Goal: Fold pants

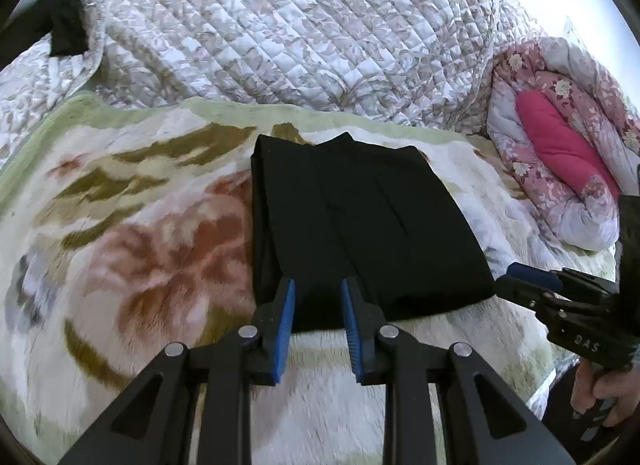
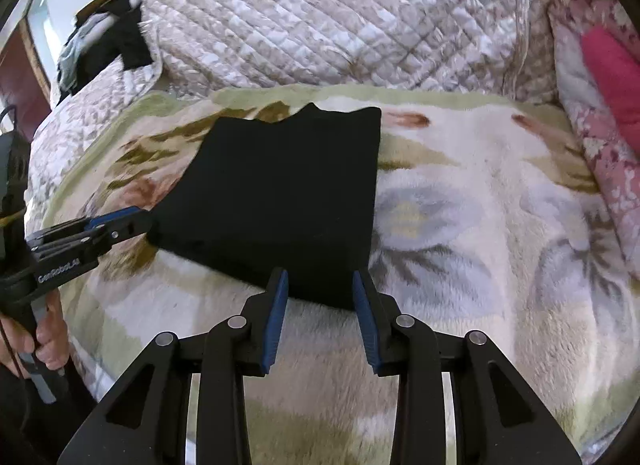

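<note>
A: The black pants (image 1: 360, 225) lie folded into a compact rectangle on the floral blanket (image 1: 140, 245), in the middle of the bed. The left hand-held gripper (image 1: 318, 297) sits at the near edge, released, nothing pinched.

B: The right hand-held gripper (image 2: 320, 285) is the same at the near right corner: blue pads apart, cloth just beyond them.

A: Risk from here? I'd say a shallow bite catches only the top layer, and the stack peels open when lifted.

B: And that plush blanket could get pinched along with it.

A: Around it, the quilted cover (image 1: 300, 25) bunches up at the far side, and the pink floral duvet (image 1: 560, 137) crowds the right.

B: Dark clothes (image 2: 120, 41) are heaped far left. Nothing blocks the near edge.
</note>
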`<state>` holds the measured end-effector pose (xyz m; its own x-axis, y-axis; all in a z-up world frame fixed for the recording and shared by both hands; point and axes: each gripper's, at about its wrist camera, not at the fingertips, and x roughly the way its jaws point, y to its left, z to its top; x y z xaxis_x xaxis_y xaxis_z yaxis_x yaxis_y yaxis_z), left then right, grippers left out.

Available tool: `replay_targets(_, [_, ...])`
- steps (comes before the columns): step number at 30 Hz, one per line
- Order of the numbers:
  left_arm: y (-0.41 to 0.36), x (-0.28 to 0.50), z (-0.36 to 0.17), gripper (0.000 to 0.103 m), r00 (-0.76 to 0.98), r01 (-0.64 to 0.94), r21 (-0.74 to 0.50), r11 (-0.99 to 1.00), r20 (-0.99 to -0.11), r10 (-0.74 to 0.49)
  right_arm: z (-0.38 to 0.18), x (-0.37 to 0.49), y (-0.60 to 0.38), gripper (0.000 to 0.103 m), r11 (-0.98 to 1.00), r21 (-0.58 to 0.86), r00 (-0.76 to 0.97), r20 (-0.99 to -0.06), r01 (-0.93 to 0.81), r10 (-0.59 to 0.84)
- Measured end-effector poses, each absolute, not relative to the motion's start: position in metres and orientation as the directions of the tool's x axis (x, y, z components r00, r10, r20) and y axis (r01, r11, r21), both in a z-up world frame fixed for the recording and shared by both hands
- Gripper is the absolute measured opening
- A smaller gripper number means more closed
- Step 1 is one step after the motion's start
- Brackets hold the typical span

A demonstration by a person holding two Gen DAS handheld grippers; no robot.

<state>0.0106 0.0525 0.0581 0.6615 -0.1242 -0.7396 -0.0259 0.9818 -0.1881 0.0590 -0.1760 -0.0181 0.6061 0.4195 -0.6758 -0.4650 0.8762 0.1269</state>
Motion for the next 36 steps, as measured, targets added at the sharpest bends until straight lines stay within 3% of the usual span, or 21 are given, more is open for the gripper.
replay_targets(4, [0.048,-0.006,0.056,0.026,0.657,-0.056,-0.174,0.983,-0.748,-0.095,-0.02,0.037,-0.171,0.035,0.868,0.102,0.609,-0.673,-0.485,0.42])
replay_targets(7, [0.041,-0.016,0.05,0.032,0.649,-0.066,-0.14,0.988,-0.758,-0.064,-0.029,0.032,-0.167,0.044,0.868,0.096,0.598,-0.688,-0.487,0.411])
replay_targets(17, [0.036,-0.02,0.029,0.041,0.625,-0.08,-0.065,0.995,-0.781,0.0,-0.048,0.035,-0.165,0.052,0.885,0.083,0.594,-0.712,-0.458,0.374])
replay_targets(22, [0.038,-0.012,0.019,0.042,0.609,-0.081,-0.073,0.994,-0.793,-0.008,-0.058,0.042,-0.164,0.052,0.89,0.075,0.585,-0.728,-0.45,0.357])
replay_targets(27, [0.033,-0.014,0.014,0.051,0.621,-0.059,-0.068,0.996,-0.784,-0.017,-0.06,0.043,-0.162,0.058,0.888,0.075,0.588,-0.724,-0.453,0.361])
replay_targets(36, [0.032,-0.014,0.011,0.054,0.629,-0.05,-0.061,0.997,-0.778,-0.016,-0.063,0.045,-0.159,0.065,0.885,0.065,0.594,-0.719,-0.46,0.361])
